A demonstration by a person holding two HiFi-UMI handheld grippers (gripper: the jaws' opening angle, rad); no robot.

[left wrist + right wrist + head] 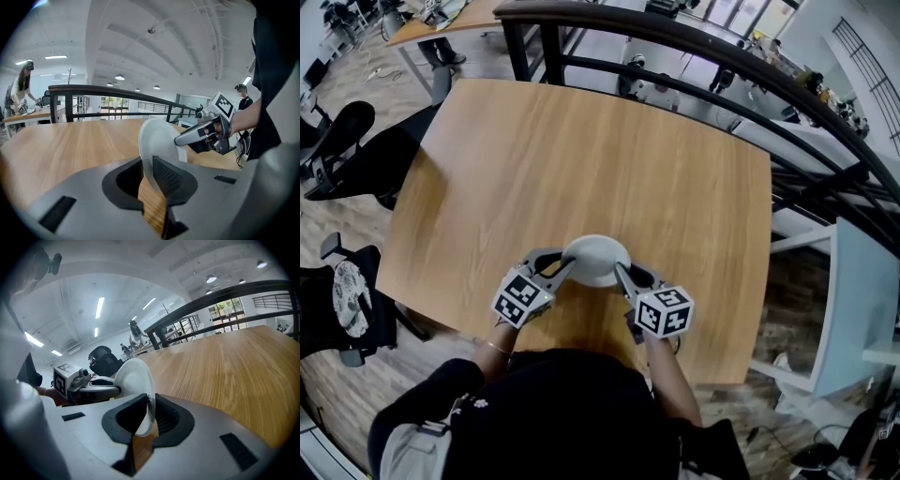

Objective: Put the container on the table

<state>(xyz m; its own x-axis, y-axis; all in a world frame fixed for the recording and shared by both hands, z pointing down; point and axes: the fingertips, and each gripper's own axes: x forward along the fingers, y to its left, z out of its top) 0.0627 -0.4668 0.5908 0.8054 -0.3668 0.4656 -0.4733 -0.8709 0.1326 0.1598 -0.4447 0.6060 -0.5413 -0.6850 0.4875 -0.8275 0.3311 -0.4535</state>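
Observation:
A white bowl-shaped container [595, 260] sits low over the near part of the wooden table [581, 150], between my two grippers. My left gripper [567, 265] reaches its left rim. In the left gripper view the rim [157, 140] stands between the jaws of the left gripper [147, 176], resting against one ribbed pad, and the jaws stand slightly apart. My right gripper [621, 272] is shut on the opposite rim. In the right gripper view the thin rim [136, 380] is pinched by the right gripper [149, 416]. Whether the container's bottom touches the table I cannot tell.
A black railing [694, 56] curves past the table's far and right sides. Black office chairs [347, 150] stand on the floor at the left. The table's near edge [581, 352] lies just below the grippers. Two people [18, 89] [241, 96] stand far off.

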